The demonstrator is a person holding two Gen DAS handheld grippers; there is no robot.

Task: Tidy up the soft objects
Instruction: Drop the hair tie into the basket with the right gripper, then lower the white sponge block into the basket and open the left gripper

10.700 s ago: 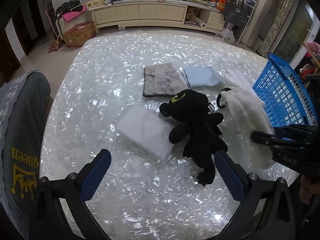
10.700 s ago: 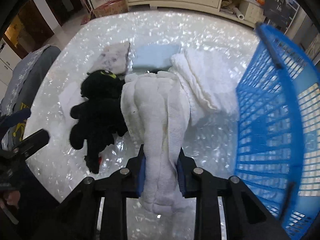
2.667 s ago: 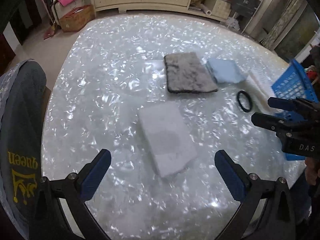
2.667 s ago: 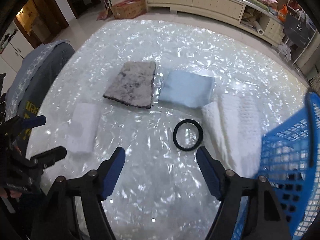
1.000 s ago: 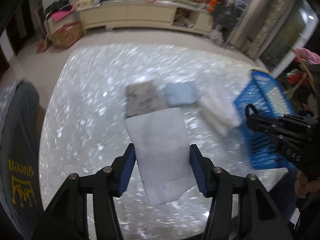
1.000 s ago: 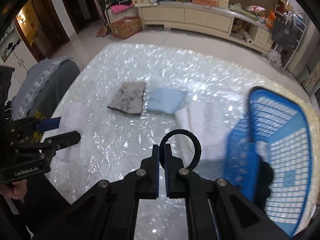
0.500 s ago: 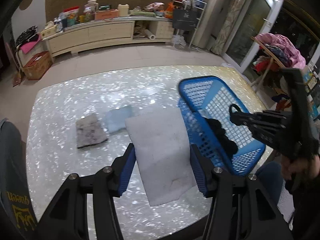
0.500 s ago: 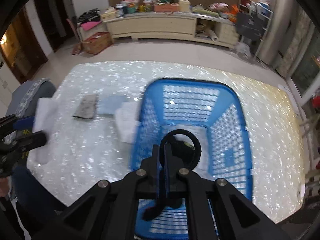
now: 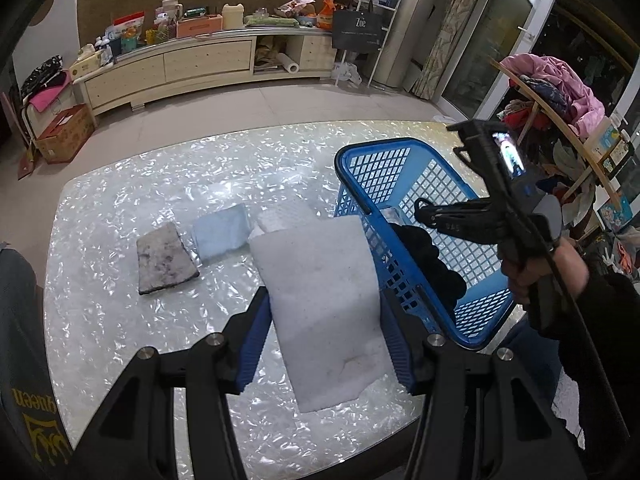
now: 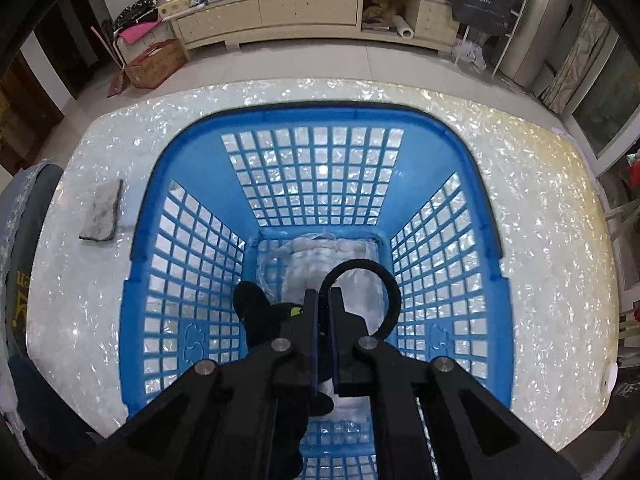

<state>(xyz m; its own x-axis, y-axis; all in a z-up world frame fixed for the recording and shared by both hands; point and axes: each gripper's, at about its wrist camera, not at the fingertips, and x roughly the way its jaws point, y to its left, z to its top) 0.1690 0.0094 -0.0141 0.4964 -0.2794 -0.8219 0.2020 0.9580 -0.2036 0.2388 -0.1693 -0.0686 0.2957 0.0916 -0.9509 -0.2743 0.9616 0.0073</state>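
Note:
My left gripper (image 9: 324, 320) is shut on a white folded pad (image 9: 320, 288), held above the table just left of the blue basket (image 9: 376, 152). My right gripper (image 10: 324, 292) is shut on a black ring (image 10: 360, 263) and hangs over the blue basket (image 10: 320, 110), pointing down into it. In the basket lie a black plush toy (image 10: 256, 308) and a white cloth (image 10: 316, 256). From the left wrist view the right gripper (image 9: 418, 205) shows above the black plush toy (image 9: 424, 256). On the table lie a grey mat (image 9: 164, 258), a light blue cloth (image 9: 222, 230) and a white knitted cloth (image 9: 280, 216).
The pearly white table (image 9: 120, 320) ends close behind the basket and at the near edge. A grey-covered chair (image 9: 16, 320) stands at the left. A person's hand and dark sleeve (image 9: 560, 268) hold the right gripper. A long cabinet (image 9: 200, 64) stands across the floor.
Both grippers swung right, from over the table toward the basket. The right gripper with the ring now hangs over the basket's inside. The left keeps its hold on the white pad.

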